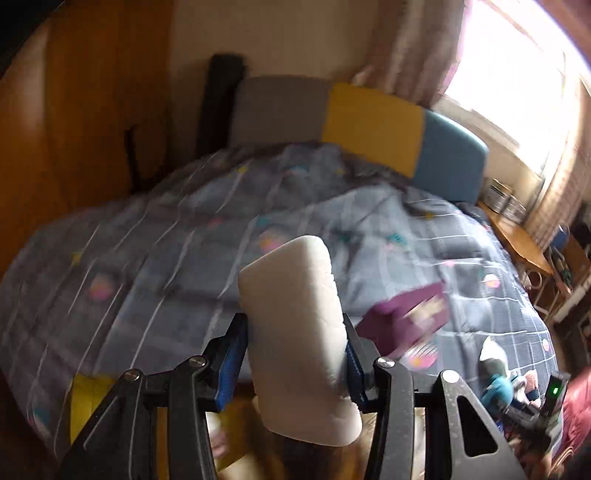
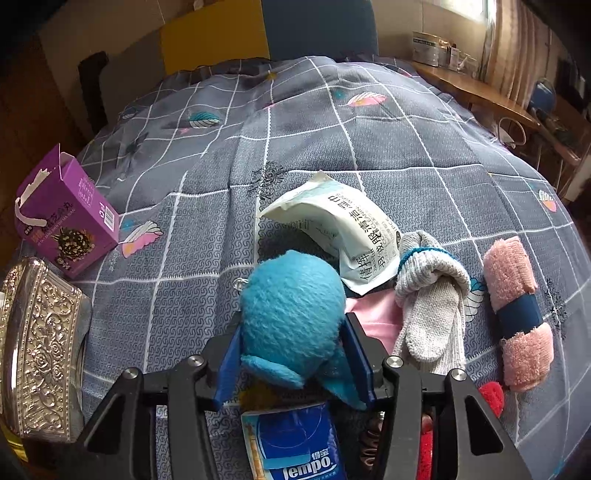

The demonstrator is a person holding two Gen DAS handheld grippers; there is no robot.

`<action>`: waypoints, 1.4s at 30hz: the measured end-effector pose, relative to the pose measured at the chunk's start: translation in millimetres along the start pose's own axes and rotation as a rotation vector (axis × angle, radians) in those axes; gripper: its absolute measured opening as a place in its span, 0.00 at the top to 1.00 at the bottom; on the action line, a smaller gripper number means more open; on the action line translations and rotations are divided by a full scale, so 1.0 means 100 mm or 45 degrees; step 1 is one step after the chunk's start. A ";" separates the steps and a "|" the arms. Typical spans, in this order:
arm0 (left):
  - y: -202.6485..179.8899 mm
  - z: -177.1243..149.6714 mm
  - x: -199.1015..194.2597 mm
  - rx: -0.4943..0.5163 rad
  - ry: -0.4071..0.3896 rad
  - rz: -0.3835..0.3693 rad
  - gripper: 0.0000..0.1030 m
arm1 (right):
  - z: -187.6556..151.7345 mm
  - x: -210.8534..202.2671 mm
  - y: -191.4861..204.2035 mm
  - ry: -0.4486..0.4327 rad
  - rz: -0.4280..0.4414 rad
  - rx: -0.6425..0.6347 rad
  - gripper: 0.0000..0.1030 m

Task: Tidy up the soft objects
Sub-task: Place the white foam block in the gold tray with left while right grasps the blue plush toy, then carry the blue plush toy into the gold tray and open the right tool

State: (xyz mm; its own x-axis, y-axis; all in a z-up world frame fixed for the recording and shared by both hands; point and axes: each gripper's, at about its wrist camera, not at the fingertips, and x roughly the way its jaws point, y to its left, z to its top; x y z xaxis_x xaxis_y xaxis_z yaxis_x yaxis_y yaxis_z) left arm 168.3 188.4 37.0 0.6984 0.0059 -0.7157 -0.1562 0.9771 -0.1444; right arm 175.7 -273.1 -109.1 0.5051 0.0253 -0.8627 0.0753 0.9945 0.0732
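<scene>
**Both grippers loaded over the bed**

Grey checked quilt (image 2: 207, 236) fills both views, headboard and window behind. Centre of the right-wrist frame: the blue plush (image 2: 291, 317) sits between the right gripper (image 2: 293, 354) pads, jaws clamped on its fuzzy body, low over the quilt. Just beyond it lies a white pouch (image 2: 332, 229); to its right, knitted gloves (image 2: 428, 302), then a rolled pink towel (image 2: 517, 314) at the right edge. A tissue pack (image 2: 295, 443) shows at the bottom centre. Far left, a purple box (image 2: 62, 218) stands upright, with a silver case (image 2: 40, 350) below it.

Left-wrist view, blurred: the left gripper (image 2: 0, 0)**Both grippers loaded over the bed**

Grey checked quilt (image 2: 207, 236) fills both views, with a headboard and a bright window behind. At the centre of the right-wrist frame, the blue plush (image 2: 291, 317) sits in the right gripper (image 2: 293, 354), jaws clamped on its fuzzy body, low over the quilt. Just beyond it lies a white pouch (image 2: 332, 229). To the right are knitted gloves (image 2: 428, 302), then a rolled pink towel (image 2: 517, 314) near the right edge. A tissue pack (image 2: 295, 443) shows at bottom centre. At far left a purple box (image 2: 62, 218) stands upright, a silver case (image 2: 40, 350) below it.

The left-wrist view is blurred. The left gripper (image 1: 295, 343) has its jaws clamped on a white foam block (image 1: 291, 280), held clear above the quilt at frame centre.

My read: this is a carry step, one soft item in each gripper. Next, each needs a drop spot, probably among like items. Which container is meant, I can't tell. Keep the squeeze light, since both items will deform.
</scene>
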 end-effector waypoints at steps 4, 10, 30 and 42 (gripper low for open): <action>0.59 -0.45 -0.02 -0.098 0.058 0.034 0.54 | -0.03 0.02 0.06 -0.008 -0.048 -0.050 0.48; 1.08 -1.04 -0.05 -0.222 0.147 0.036 0.53 | -0.06 0.04 0.11 -0.004 -0.100 -0.092 0.49; 0.63 -1.80 0.02 -0.108 0.245 0.056 0.32 | -0.05 0.08 0.12 -0.011 -0.132 -0.082 0.52; 0.42 -1.75 -0.22 0.027 0.144 0.045 0.32 | 0.07 -0.03 -0.02 -0.041 0.045 0.088 0.57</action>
State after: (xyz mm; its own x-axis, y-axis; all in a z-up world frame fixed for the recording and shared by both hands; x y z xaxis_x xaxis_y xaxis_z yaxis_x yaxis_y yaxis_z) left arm 24.5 191.8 -72.5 0.6094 0.0175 -0.7927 -0.1639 0.9809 -0.1043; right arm 179.9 -276.1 -102.8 0.5356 0.0563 -0.8426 0.1152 0.9836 0.1389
